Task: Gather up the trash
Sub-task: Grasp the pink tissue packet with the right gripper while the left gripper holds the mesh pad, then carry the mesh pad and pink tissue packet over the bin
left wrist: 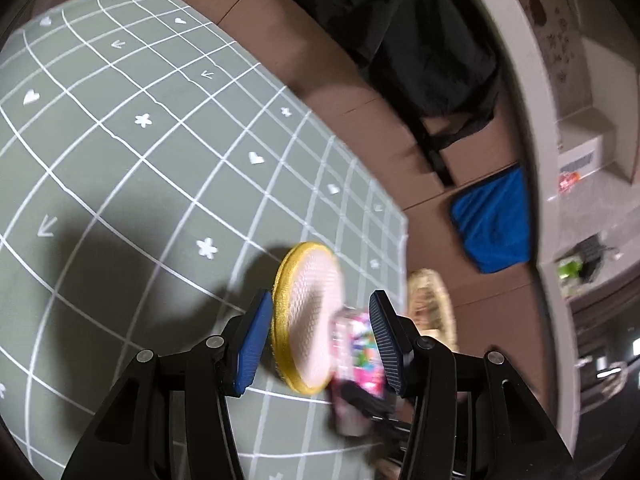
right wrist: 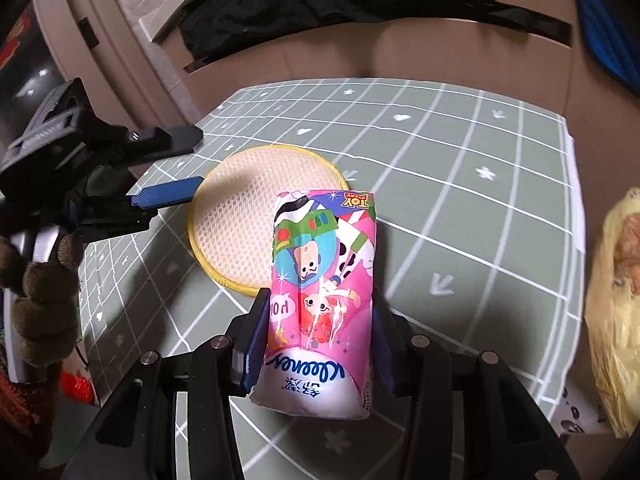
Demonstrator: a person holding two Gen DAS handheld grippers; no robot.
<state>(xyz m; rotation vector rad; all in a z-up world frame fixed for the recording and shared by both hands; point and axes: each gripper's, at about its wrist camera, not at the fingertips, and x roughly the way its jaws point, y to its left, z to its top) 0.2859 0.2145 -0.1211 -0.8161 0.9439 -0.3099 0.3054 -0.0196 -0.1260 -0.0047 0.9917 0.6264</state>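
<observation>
My right gripper (right wrist: 316,340) is shut on a pink Kleenex tissue pack (right wrist: 324,280) with cartoon print and holds it above the green grid tablecloth (right wrist: 460,168). A round yellow-rimmed mesh coaster (right wrist: 240,220) lies flat on the cloth behind the pack. My left gripper (left wrist: 316,340) is open and empty; in its view the coaster (left wrist: 312,312) and the blurred pack (left wrist: 356,356) show between its blue pads. In the right wrist view the left gripper (right wrist: 176,168) hovers open at the coaster's left edge.
A yellow plastic bag (right wrist: 616,312) with something inside sits at the table's right edge; it also shows in the left wrist view (left wrist: 432,304). Brown floor (left wrist: 320,60), a black bag (left wrist: 432,52) and a blue cloth (left wrist: 492,220) lie beyond the table.
</observation>
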